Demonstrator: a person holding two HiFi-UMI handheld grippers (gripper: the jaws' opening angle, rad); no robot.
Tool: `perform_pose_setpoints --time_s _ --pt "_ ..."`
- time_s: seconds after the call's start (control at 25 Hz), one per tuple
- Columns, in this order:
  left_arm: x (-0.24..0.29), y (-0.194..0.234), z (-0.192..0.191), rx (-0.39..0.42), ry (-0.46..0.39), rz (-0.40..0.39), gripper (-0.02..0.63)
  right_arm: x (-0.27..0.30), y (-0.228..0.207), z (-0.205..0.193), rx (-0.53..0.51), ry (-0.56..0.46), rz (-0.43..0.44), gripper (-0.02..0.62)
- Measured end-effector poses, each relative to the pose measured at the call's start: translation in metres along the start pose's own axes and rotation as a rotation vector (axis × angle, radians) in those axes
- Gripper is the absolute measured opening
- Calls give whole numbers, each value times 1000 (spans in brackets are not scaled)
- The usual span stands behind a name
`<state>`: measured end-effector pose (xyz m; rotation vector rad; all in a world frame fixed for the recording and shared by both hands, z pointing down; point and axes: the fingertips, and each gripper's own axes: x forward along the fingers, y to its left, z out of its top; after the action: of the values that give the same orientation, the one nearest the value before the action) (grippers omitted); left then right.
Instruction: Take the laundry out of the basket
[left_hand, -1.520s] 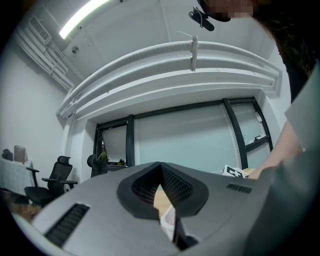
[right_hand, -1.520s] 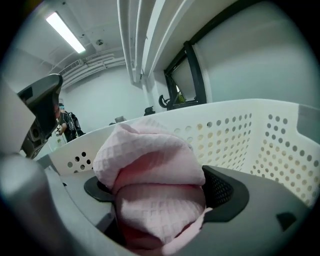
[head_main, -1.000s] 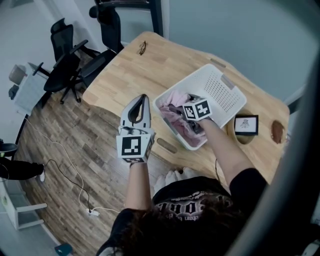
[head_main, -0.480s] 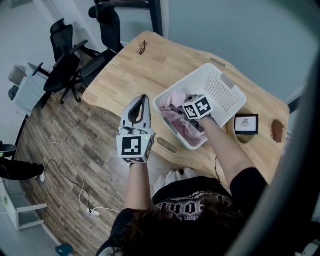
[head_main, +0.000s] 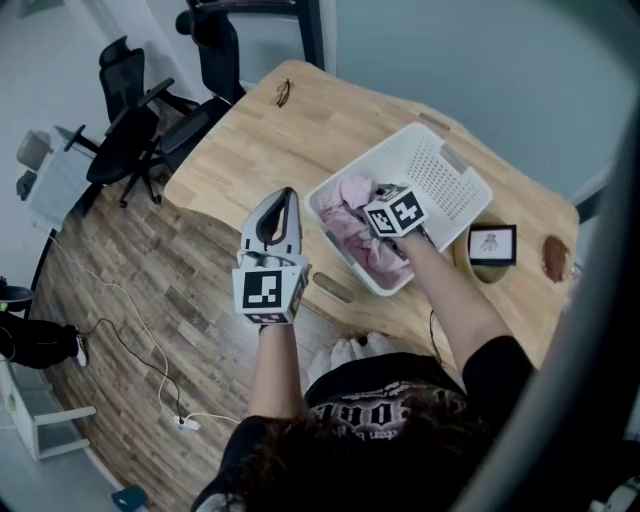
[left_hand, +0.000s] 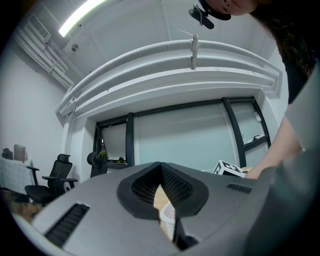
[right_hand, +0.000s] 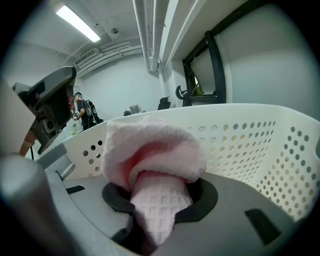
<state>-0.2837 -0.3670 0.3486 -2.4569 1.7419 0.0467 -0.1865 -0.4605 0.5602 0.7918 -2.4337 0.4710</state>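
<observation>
A white perforated laundry basket (head_main: 447, 172) lies on the wooden table (head_main: 290, 140), with pink laundry (head_main: 350, 222) heaped inside. My right gripper (head_main: 380, 203) reaches into the basket, its tips buried in the clothes. In the right gripper view its jaws are closing on a pink waffle-weave cloth (right_hand: 150, 150), which bulges out between them (right_hand: 160, 202) before the basket wall (right_hand: 250, 145). My left gripper (head_main: 283, 197) hovers by the table's front edge, left of the basket. It holds nothing, and its jaws meet at the tips (left_hand: 161, 167).
A small framed picture (head_main: 492, 246) and a brown object (head_main: 555, 262) lie right of the basket. A small black item (head_main: 285, 96) sits at the table's far end. Office chairs (head_main: 135, 110) stand on the wood floor to the left. A white cloth (head_main: 355, 350) lies near my lap.
The right gripper has shifted slightly inside the basket, and pink cloth now bunches up around it. The dark garment shows less. The left gripper has stayed put.
</observation>
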Motion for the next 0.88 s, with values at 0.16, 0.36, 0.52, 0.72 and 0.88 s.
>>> perform_pose_setpoints --time_s 0.16,0.36,0.52,0.72,0.88 --pt "1 -1 -1 1 2 -1 -3 -6 -1 8 -4 -31 -13 155" --pt "4 -3 -1 -4 -4 -9 -3 -17 -3 20 1 -95 -33 143" --pt "11 -8 0 -7 -10 -23 -3 -27 -9 29 7 -144 -54 140" --pt "18 -11 -2 -9 -2 -31 -3 -40 -14 42 12 -203 -78 140" --pt "21 -12 -7 -26 54 -29 -3 -53 -20 53 24 -250 -94 140"
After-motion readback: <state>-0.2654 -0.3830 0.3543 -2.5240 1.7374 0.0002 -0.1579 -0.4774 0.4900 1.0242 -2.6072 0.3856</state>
